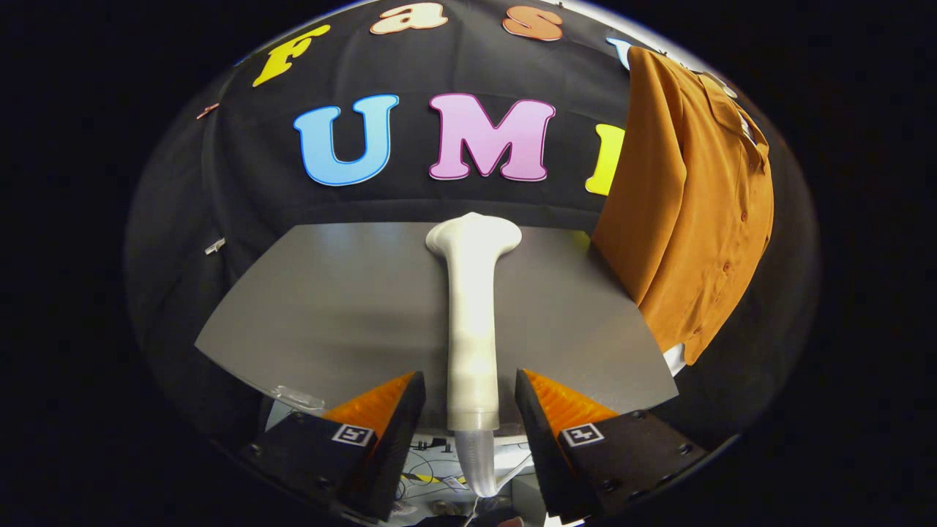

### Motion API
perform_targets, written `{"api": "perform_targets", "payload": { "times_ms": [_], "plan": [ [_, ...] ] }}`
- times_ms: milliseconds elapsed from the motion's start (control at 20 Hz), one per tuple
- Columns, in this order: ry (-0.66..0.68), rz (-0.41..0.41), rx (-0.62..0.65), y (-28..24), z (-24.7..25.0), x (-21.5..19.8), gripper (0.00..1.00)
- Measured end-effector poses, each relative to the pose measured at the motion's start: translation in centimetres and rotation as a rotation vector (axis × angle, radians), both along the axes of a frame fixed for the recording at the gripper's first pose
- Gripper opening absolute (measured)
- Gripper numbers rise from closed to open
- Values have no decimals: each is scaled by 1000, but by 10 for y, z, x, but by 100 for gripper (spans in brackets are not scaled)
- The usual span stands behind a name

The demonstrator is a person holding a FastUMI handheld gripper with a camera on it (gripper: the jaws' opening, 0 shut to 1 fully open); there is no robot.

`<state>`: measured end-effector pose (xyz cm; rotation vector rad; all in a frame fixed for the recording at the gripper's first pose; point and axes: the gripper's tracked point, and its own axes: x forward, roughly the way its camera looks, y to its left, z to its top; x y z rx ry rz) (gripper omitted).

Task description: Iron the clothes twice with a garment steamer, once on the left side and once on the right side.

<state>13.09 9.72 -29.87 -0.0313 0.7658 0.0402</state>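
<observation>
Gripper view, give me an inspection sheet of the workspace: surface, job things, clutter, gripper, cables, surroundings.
Surface: grey table, bare apart from the steamer.
Job's things: white garment steamer lies on the table, head away from the fingers, handle end between them; orange shirt hangs beyond the table's far right corner.
Clutter: a clear scrap at the table's near edge; what it is cannot be told.
Gripper: gripper open, fingers either side of the steamer handle, gaps visible on both sides.
Cables: steamer hose runs down off the table edge; thin wires below.
Surroundings: black cloth wall.
</observation>
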Motion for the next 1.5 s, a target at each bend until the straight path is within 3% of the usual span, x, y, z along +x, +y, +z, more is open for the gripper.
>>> {"api": "perform_targets", "payload": {
  "times_ms": [50,150,200,300,700,1150,1500],
  "plan": [
    [-19,-11,18,2,2,6,73],
    [-17,-18,22,2,4,2,38],
    [-26,-18,33,4,1,3,38],
    [-52,-14,63,6,2,6,28],
    [-214,-9,100,6,42,-14,28],
    [-571,48,110,-10,168,-60,27],
    [-789,-1,124,-71,251,-87,27]
  ]
}}
